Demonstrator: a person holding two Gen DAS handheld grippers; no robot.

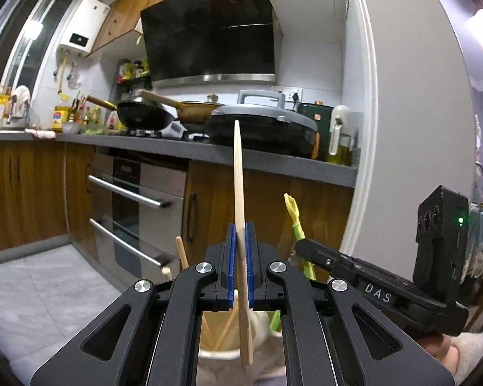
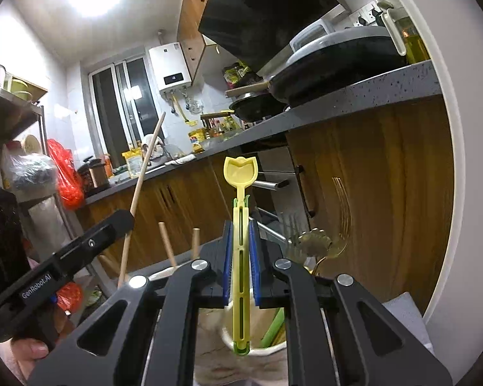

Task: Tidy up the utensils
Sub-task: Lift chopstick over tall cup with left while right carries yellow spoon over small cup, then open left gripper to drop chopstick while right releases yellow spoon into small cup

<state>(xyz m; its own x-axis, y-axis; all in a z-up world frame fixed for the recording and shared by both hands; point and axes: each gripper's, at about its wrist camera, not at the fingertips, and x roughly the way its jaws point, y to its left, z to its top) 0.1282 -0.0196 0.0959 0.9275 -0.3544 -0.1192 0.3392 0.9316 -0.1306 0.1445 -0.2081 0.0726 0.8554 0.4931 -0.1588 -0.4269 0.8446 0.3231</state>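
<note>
Wooden spatula (image 1: 240,212) clamped upright between blue pads (image 1: 231,257) of left gripper (image 1: 240,234), handle rising well past the fingertips, flat lower end hanging behind them over white cup (image 1: 219,352). Yellow tulip-shaped utensil (image 2: 240,225) pinched likewise in right gripper (image 2: 241,244), head above the fingertips, foot near rim of white holder (image 2: 267,350). Wooden sticks (image 2: 167,244) left of right gripper; gold utensils (image 2: 318,244) to its right.

Upright wooden spatula (image 1: 240,193), yellow tulip spoon (image 2: 240,225), perhaps plastic
</note>
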